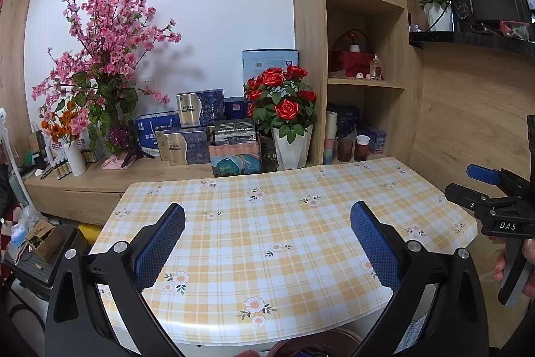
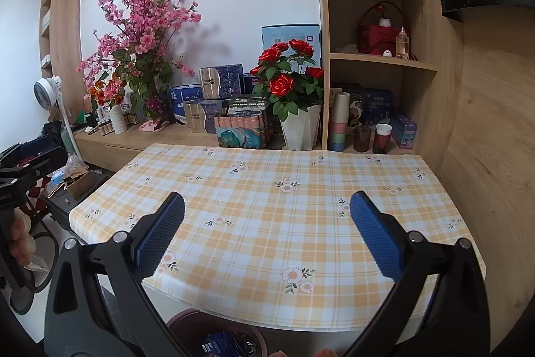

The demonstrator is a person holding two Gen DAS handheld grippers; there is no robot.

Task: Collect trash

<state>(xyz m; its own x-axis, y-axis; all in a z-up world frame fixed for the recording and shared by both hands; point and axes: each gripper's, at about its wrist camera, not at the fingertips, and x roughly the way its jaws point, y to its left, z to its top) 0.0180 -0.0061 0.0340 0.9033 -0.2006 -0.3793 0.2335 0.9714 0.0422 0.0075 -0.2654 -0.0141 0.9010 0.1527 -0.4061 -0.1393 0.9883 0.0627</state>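
A: What's hard to make out here?

B: The bin [image 2: 217,337] under the near edge of the table [image 2: 267,223]. Only its brown rim and part of the inside show at the bottom of the right wrist view; there's some dark blue packaging [image 2: 217,344] in it, too cut off to read. In the left wrist view barely a sliver of the rim shows.

A: And the tools?

B: The left tool [image 1: 267,216] hovers over the checked tablecloth, fingers wide apart, nothing between them. The right tool [image 2: 267,206] is the same: spread wide, empty, above the cloth.

A: Hands?

B: Only fingertips. At the right edge of the left view, a hand [image 1: 511,266] wraps the other tool's grip; at the left edge of the right view, a hand [image 2: 20,243] grips likewise.

A: Behind the table?

B: A pot of red roses [image 2: 294,79], close behind the far edge.
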